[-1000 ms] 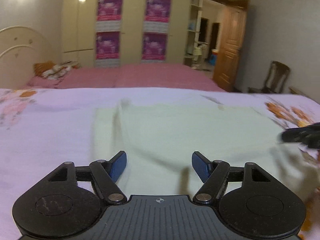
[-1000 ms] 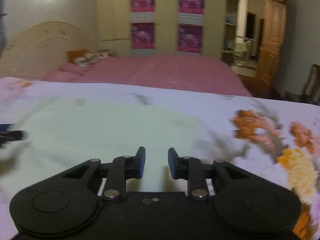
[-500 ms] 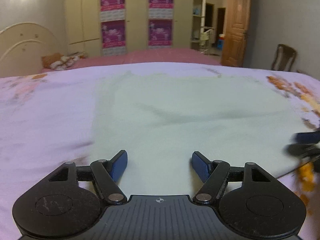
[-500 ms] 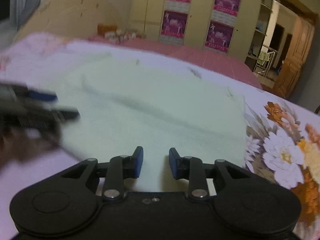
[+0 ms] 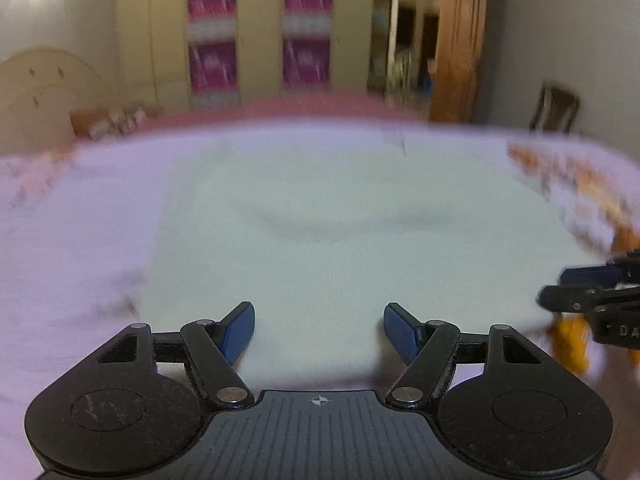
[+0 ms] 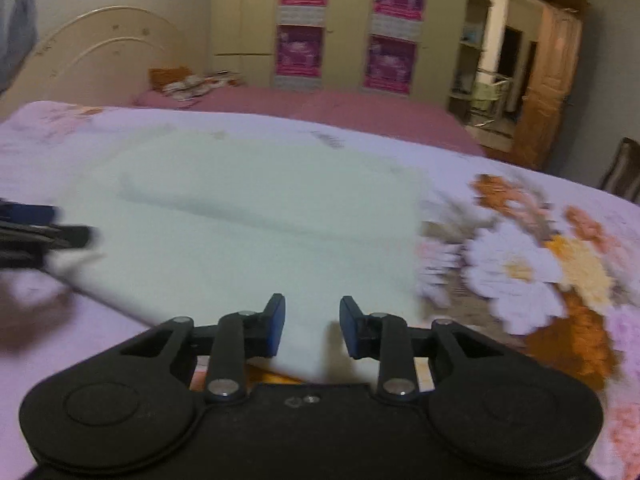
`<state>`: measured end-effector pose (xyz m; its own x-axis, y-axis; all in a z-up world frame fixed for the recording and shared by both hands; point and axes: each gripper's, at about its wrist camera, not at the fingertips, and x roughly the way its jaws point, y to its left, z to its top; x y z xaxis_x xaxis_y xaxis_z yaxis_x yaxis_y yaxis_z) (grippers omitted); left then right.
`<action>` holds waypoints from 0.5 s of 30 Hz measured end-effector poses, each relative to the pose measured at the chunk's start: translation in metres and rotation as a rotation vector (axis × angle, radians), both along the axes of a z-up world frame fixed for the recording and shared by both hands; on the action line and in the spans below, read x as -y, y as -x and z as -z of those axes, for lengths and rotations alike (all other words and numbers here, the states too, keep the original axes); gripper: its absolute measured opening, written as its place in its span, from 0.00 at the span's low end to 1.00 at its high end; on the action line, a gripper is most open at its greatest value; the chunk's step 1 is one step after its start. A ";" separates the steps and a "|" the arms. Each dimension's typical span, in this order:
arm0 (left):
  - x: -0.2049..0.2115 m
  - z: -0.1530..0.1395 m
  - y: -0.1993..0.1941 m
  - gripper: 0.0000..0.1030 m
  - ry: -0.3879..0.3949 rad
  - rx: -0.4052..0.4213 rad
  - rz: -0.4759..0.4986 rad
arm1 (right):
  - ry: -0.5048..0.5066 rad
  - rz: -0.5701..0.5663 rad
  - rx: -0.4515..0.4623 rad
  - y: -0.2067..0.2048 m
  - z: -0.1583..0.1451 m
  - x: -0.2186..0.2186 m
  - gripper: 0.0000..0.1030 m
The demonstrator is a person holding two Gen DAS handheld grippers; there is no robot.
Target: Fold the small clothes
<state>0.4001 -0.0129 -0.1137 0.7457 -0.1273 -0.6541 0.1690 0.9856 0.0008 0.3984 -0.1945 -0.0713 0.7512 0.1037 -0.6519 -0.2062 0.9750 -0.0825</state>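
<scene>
Nearby, both opening grippers, left and right (nothing pinched), overhang pale cloth.

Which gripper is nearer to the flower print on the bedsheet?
Right. The right gripper is over the pale cloth's edge beside the flower print; the left gripper is farther across that cloth.

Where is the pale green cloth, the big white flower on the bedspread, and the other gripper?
pale green cloth point(image 5: 340, 216): left wrist view, its flat middle.
big white flower point(image 6: 516, 276): right wrist view, its yellow centre.
right gripper point(image 5: 560, 286): left wrist view, its fingertips at the right edge.
</scene>
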 end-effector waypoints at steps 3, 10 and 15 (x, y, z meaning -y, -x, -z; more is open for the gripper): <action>-0.006 -0.006 0.000 0.74 0.015 0.025 -0.007 | 0.015 -0.008 -0.026 -0.002 0.008 -0.002 0.31; -0.029 -0.027 -0.071 0.74 -0.002 0.119 -0.054 | -0.047 0.053 0.066 -0.056 -0.024 0.013 0.31; -0.025 -0.021 -0.142 0.74 -0.040 0.079 -0.059 | -0.011 0.090 0.049 -0.137 -0.021 0.005 0.31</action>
<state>0.5425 0.0125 -0.0925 0.8007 -0.0566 -0.5964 0.1084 0.9928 0.0513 0.5357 -0.1997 -0.0507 0.7885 0.0412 -0.6136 -0.1140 0.9903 -0.0800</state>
